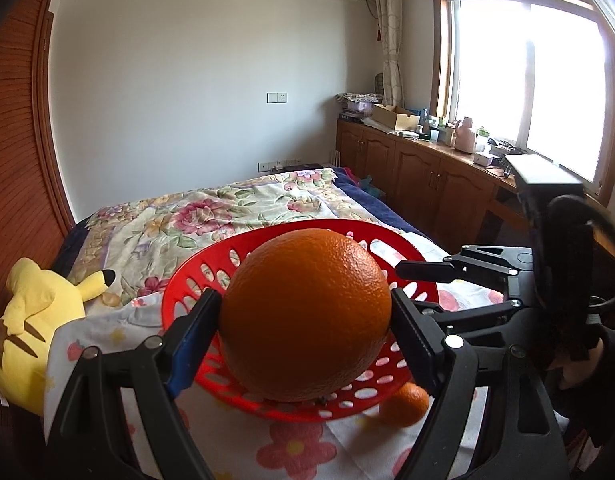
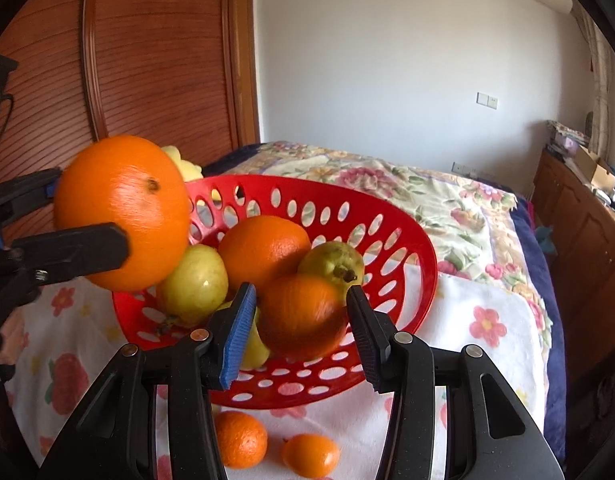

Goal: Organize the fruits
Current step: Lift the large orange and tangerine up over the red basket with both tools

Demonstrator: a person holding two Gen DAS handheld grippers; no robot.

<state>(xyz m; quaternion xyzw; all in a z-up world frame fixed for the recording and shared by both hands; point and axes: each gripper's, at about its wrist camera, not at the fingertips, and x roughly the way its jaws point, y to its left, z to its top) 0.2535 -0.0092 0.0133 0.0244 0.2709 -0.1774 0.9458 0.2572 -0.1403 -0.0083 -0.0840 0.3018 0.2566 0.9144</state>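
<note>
On the far left a yellow plush toy (image 1: 31, 320) lies on the flowered bedspread (image 1: 211, 208). Next, the left gripper (image 1: 305, 320) clamps a large orange (image 1: 305, 316) between its pads, held above the near rim of the red basket (image 1: 195, 276) — which already holds an orange (image 2: 265, 246) and two pears (image 2: 193, 282). Further right, the right gripper (image 2: 301, 316) has a small blurred orange (image 2: 303, 316) between its jaws — whether the pads press on it, I cannot tell. Two mandarins (image 2: 240, 438) lie on the white cloth (image 2: 483, 320) in front.
</note>
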